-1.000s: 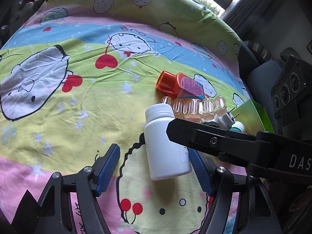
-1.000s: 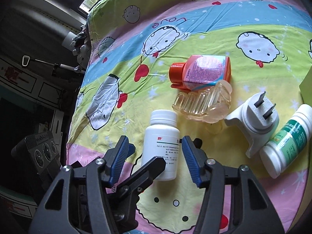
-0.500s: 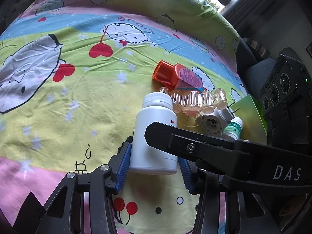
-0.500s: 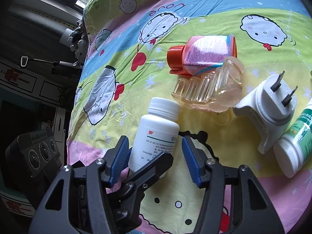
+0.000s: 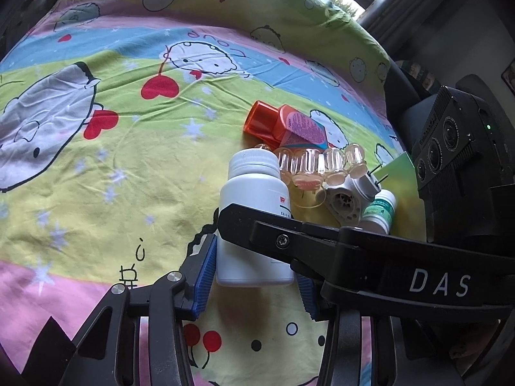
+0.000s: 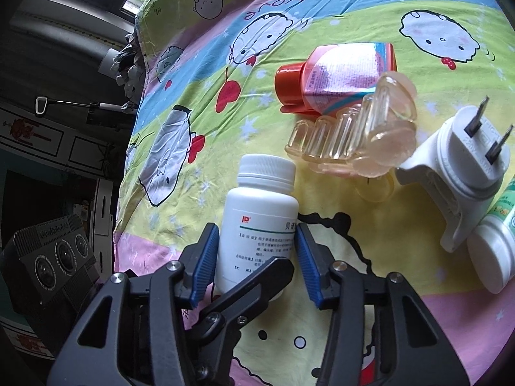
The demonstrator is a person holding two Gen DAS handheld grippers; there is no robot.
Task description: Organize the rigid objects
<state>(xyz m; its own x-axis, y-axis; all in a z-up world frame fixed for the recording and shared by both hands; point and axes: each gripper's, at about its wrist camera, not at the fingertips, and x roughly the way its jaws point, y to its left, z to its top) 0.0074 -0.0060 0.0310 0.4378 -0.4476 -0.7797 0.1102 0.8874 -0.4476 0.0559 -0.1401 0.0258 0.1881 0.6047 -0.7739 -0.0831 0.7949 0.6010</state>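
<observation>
Since a second ago your left gripper (image 5: 254,270) has gone from wide open to clamped on the white pill bottle (image 5: 256,222), blue pads pressed against its lower sides, and the bottle now sits squarely between them where before it lay nearer the right-hand pad.

Working left to right across the cartoon bedsheet (image 5: 96,173): the white bottle lies straight ahead of both tools, cap pointing away from you, base toward the pads, so its long axis runs along the line your fingers point. Your right gripper (image 6: 257,257) straddles the same bottle (image 6: 260,222) from the other side and its jaws are closing, with the bottle between them; in the right wrist view its left pad looks to touch the bottle wall and the right pad sits just beside it (contact there is hard to confirm). The left hand has the firmer hold, I judge, so any lift turns on it.

That bottle is plain white plastic, ribbed screw cap, printed label with a small red mark.

Further right lie an orange-capped bottle (image 6: 334,77), a clear ridged plastic piece (image 6: 354,138) touching it, a white two-pin plug adapter (image 6: 457,167), and a green-labelled white bottle (image 6: 495,251) at the edge.
</observation>
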